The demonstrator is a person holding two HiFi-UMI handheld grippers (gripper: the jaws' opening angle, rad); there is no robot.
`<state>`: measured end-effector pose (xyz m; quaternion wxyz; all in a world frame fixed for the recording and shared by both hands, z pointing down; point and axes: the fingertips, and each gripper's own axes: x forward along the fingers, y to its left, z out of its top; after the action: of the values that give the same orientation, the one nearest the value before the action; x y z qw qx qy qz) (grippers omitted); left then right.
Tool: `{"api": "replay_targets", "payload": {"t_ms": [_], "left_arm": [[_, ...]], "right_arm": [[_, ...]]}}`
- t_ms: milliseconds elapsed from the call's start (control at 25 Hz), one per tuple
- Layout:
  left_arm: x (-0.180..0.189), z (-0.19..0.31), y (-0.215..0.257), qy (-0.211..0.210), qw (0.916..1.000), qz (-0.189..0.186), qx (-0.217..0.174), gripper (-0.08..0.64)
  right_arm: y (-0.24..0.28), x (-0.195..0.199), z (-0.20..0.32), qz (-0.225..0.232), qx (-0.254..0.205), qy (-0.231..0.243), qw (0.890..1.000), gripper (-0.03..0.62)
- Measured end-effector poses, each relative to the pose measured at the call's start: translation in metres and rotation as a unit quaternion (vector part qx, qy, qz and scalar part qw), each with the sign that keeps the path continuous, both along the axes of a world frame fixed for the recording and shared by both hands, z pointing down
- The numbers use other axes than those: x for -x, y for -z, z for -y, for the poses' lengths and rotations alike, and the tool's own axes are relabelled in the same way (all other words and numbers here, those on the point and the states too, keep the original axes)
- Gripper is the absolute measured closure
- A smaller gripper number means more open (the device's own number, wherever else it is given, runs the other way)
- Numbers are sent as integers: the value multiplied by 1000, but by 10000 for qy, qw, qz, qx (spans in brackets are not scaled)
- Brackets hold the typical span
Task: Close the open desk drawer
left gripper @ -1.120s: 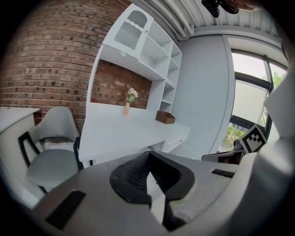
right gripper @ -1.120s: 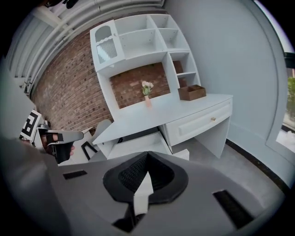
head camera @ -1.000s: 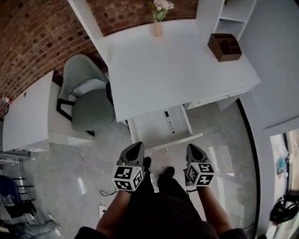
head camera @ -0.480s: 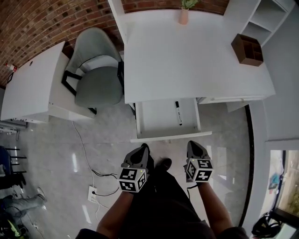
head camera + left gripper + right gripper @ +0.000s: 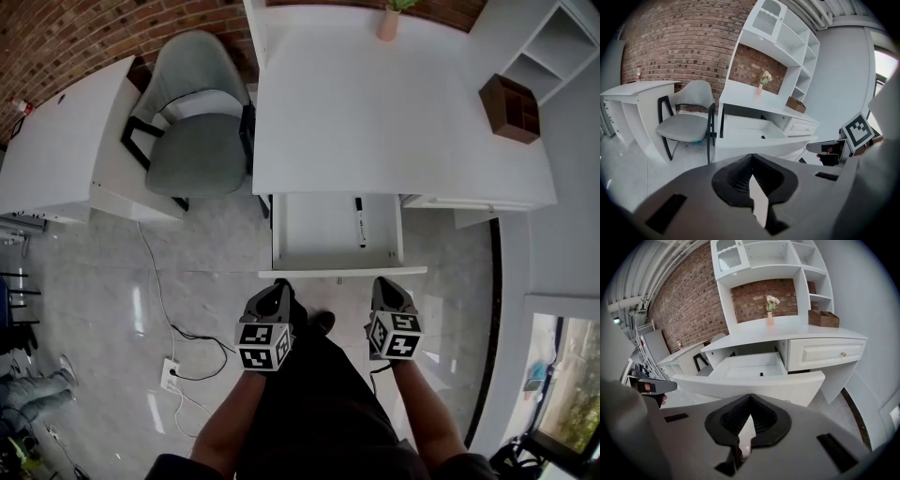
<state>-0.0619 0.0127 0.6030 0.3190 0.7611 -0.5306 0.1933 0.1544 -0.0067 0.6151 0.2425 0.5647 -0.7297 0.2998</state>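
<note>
The white desk [image 5: 375, 103] has one drawer [image 5: 323, 234] pulled out toward me, and a black marker [image 5: 360, 222] lies inside it. Its front panel [image 5: 342, 273] runs just ahead of both grippers. My left gripper [image 5: 279, 289] is shut and empty, a little short of the panel's left part. My right gripper [image 5: 383, 282] is shut and empty too, its tip close to the panel's right part; I cannot tell whether it touches. From the left gripper [image 5: 751, 155] the drawer [image 5: 754, 136] shows ahead. The right gripper [image 5: 750, 396] faces the front panel [image 5: 750, 385].
A grey-green chair [image 5: 197, 141] stands left of the desk beside a white side table [image 5: 56, 150]. A brown organiser [image 5: 514, 108] and a pink vase [image 5: 388, 23] sit on the desk. A cable [image 5: 178, 347] trails across the floor at left. A closed drawer [image 5: 825, 352] adjoins the open one.
The view has swung so the open drawer now lies square ahead. Both grippers have drawn nearer to its front panel. Both stayed shut.
</note>
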Motion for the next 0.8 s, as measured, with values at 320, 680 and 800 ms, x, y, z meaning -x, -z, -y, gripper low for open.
{"api": "replay_targets", "payload": {"t_ms": [320, 680, 800], "left_arm": [[10, 15, -6, 87, 9999, -36, 92, 551], [9, 57, -7, 78, 9999, 19, 78, 551], [11, 75, -6, 66, 9999, 2, 80, 551]], "right_arm": [[-2, 7, 8, -55, -7, 77, 10000, 588], [-2, 6, 50, -63, -100, -25, 9999, 588], [-2, 7, 67, -73, -105, -75, 9999, 588]]}}
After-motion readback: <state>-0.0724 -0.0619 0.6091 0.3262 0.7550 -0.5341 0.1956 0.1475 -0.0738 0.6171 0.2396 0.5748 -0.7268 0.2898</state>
